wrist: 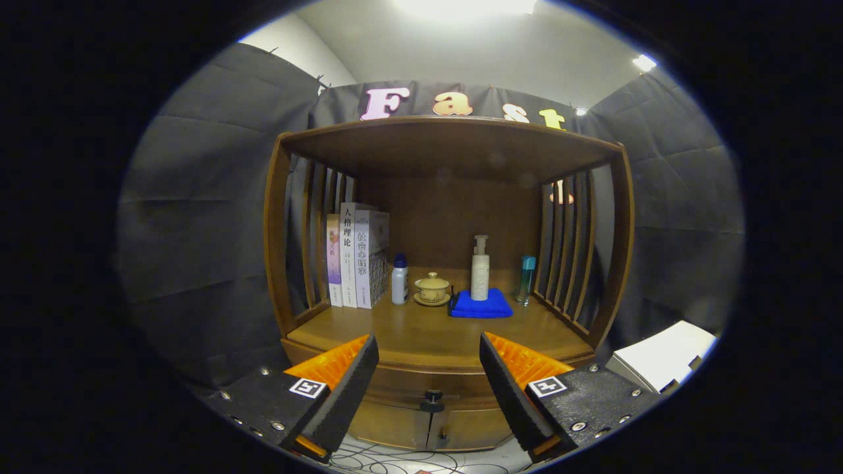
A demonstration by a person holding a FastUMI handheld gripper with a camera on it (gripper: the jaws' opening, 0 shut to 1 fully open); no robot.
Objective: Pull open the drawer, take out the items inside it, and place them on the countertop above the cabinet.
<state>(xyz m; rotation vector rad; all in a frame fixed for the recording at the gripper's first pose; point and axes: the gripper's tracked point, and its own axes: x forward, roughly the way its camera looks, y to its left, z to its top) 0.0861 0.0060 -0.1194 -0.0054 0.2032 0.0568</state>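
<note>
**Wooden cabinet with closed drawer, gripper held open before it**

Cabinet (276, 263): dark wood, slatted sides, flat top board, open shelf serving as countertop (421, 332).

Contents of countertop, left to right:
- Books (355, 257), upright, leaning against the left slats.
- Small white bottle with blue cap (400, 280), just beside the books.
- Lidded tea bowl on saucer (432, 289), cream-yellow, near the white bottle.
- Blue folded cloth (481, 306), lying flat, right of the tea bowl.
- Tall white pump bottle (480, 270), standing on the blue cloth.
- Slim teal bottle (525, 280), upright, close to the right slats.

Drawer (428, 380): below the countertop, shut, front flush with the cabinet. Dark round knob (433, 397) at its centre, between the fingers and beyond their tips.

Lower doors (428, 428): a pair under the drawer, closed.

Gripper (429, 359): fingers spread wide, holding nothing, clear of the drawer front.

White box (658, 362): on the floor side, right of the cabinet, partly seen.
</note>
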